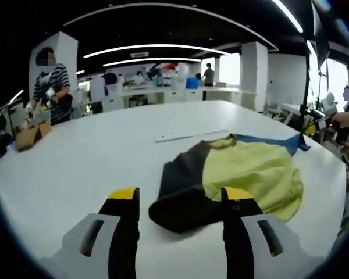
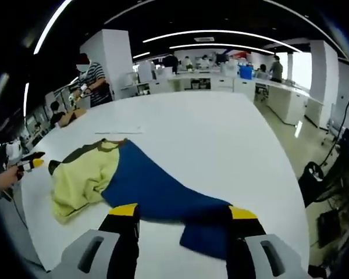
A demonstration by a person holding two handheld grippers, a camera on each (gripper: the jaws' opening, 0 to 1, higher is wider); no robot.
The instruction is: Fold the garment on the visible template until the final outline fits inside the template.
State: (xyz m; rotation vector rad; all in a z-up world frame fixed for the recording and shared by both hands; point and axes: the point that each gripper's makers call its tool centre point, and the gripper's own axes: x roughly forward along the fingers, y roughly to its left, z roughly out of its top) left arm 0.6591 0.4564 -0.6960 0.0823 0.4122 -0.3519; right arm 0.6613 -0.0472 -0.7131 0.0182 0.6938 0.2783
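The white table point(image 1: 75, 163) is the largest thing in both views, a broad rounded top in an open room with benches and white pillars behind it. On it lies the garment point(image 1: 244, 174), rumpled and partly spread, with a yellow middle, a black part and a blue part.

In the left gripper view the garment lies to the right of centre on the table; its black sleeve end reaches toward the camera and sits between and just ahead of the left gripper point(image 1: 180, 200), whose yellow-tipped jaws stand apart with nothing between them. The right jaw's tip overlaps the garment in the picture; whether it touches the cloth cannot be told.

In the right gripper view the garment point(image 2: 151, 186) shows its blue part nearest, a blue sleeve end running down between the jaws of the right gripper point(image 2: 183, 218). These jaws also stand apart, clamped on nothing.

Beyond the garment a thin pale strip point(image 1: 189, 135) lies flat on the table, apart from the cloth.

At the table's far left edge sits a cardboard box point(image 1: 32, 135); its contents cannot be made out. A person in a striped shirt point(image 1: 52, 87) stands behind it.
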